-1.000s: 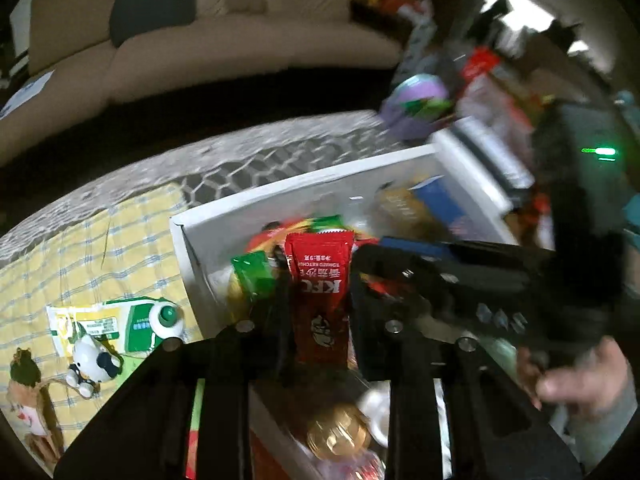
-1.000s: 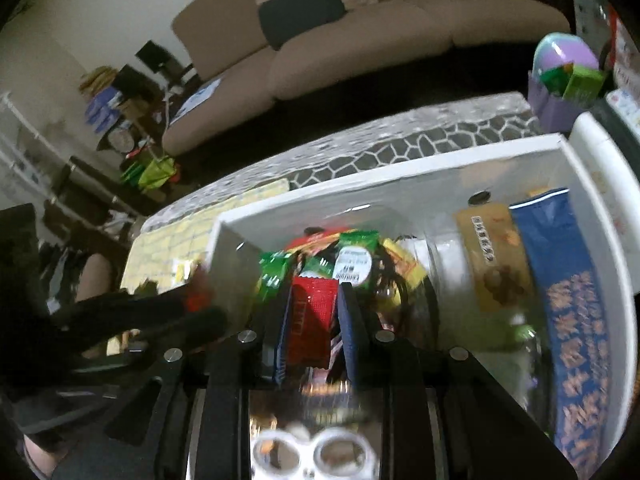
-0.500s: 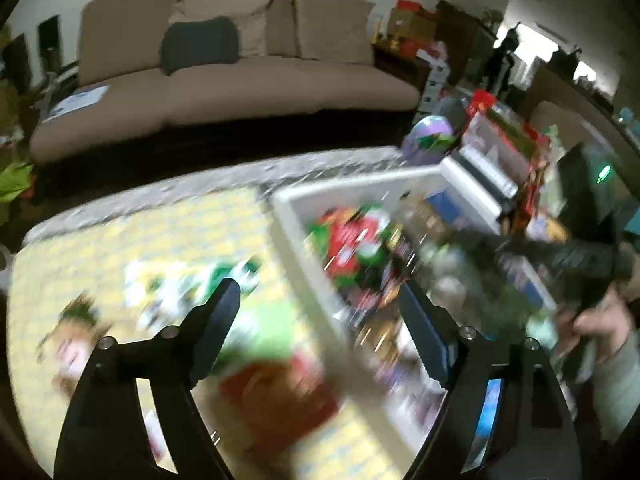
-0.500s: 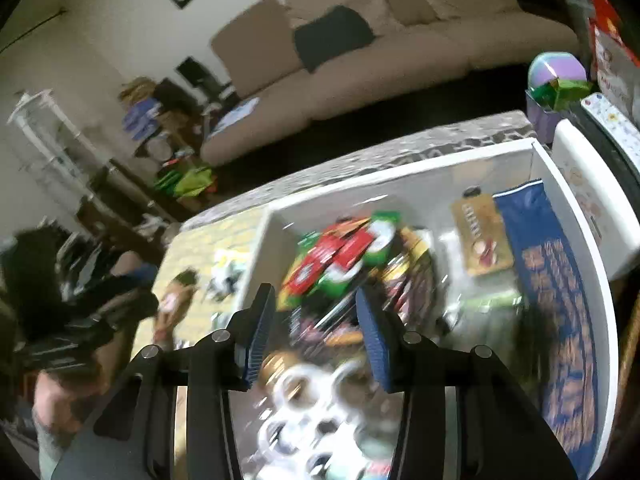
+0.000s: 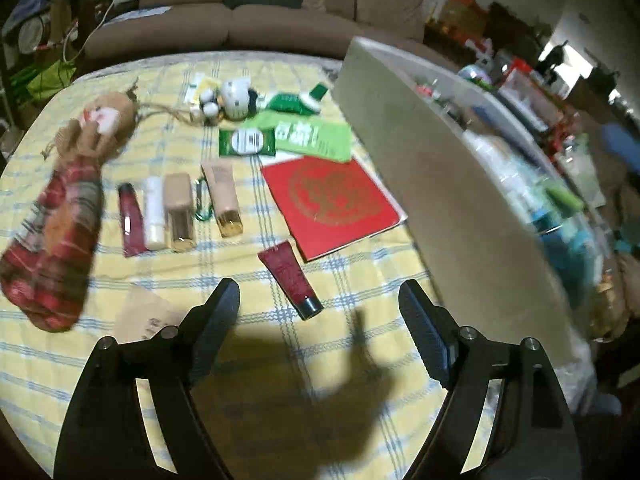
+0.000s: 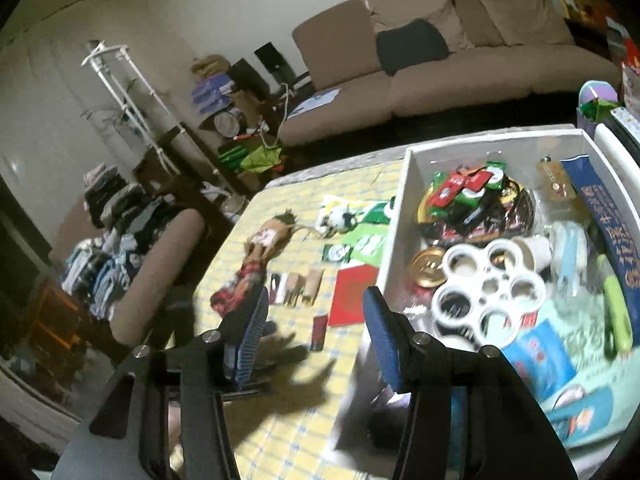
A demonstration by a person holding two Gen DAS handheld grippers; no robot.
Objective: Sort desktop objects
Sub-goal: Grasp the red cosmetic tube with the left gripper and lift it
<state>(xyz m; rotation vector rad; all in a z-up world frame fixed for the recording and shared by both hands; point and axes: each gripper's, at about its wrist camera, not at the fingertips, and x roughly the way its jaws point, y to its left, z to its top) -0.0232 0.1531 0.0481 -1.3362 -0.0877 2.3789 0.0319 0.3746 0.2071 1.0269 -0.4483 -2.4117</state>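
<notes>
Across the desk (image 5: 360, 380), under its yellow checked cloth, I count the things from biggest down. One white bin (image 5: 440, 200) stands along the right edge, its tall side wall facing my left camera; from the right camera I see it crowded with snack packets, one gold tin lid (image 6: 431, 267) and one white ring holder (image 6: 486, 286) with six round openings around a smaller middle one. One rag doll in a red plaid dress (image 5: 60, 216) lies stretched along the left side of the cloth. One red booklet (image 5: 334, 204) lies flat just beside the bin wall. Above it are two green packs (image 5: 280, 138) side by side, and beyond them one small black-and-white plush toy (image 5: 232, 100). Four cosmetic tubes (image 5: 176, 212) lie in one row between the doll and the booklet, touching or nearly so: one dark red, one white, two beige with gold caps. One more dark red tube (image 5: 290, 278) lies alone below the booklet's corner, apart from the row.

My left gripper (image 5: 318, 320) hangs over bare cloth just below that lone tube, jaws wide apart and empty, its shadow falling on the cloth. My right gripper (image 6: 316, 320) sits over the edge where cloth meets bin, jaws opening, and I see nothing between the blue pads (image 6: 382, 332). The lone tube shows just between them, down on the cloth.
</notes>
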